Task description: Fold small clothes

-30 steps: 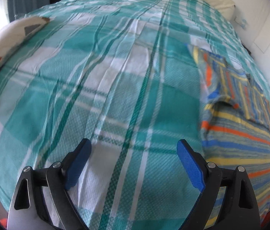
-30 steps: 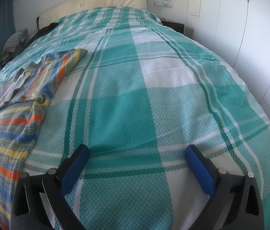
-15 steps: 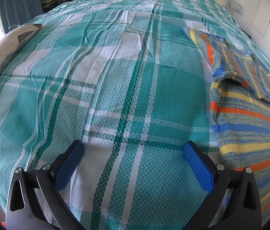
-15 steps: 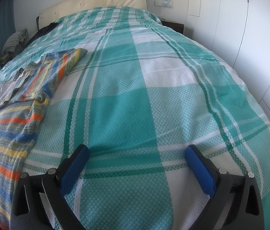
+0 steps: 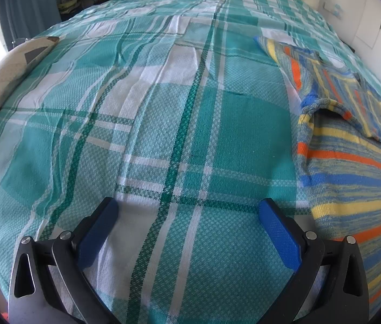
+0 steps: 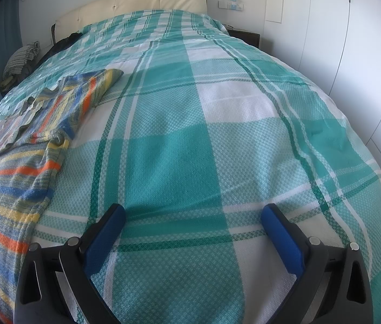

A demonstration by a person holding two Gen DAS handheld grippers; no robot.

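A striped knit garment (image 5: 352, 162) in blue, yellow and orange lies flat on the bed, at the right of the left wrist view, with its sleeve folded over near the top. It also shows at the left of the right wrist view (image 6: 14, 178). My left gripper (image 5: 187, 210) is open and empty over the bedspread, just left of the garment's edge. My right gripper (image 6: 193, 216) is open and empty over bare bedspread, to the right of the garment.
The bed carries a teal and white plaid bedspread (image 6: 217, 108). A cream headboard (image 6: 136, 2) stands at the far end. A patterned pillow (image 5: 6, 75) lies at the left. Dark clothes (image 6: 23, 56) are piled by the headboard. White wardrobe doors (image 6: 352, 40) stand at the right.
My left gripper has swung toward the right, so the garment now sits fuller in its view. The right gripper has stayed still.
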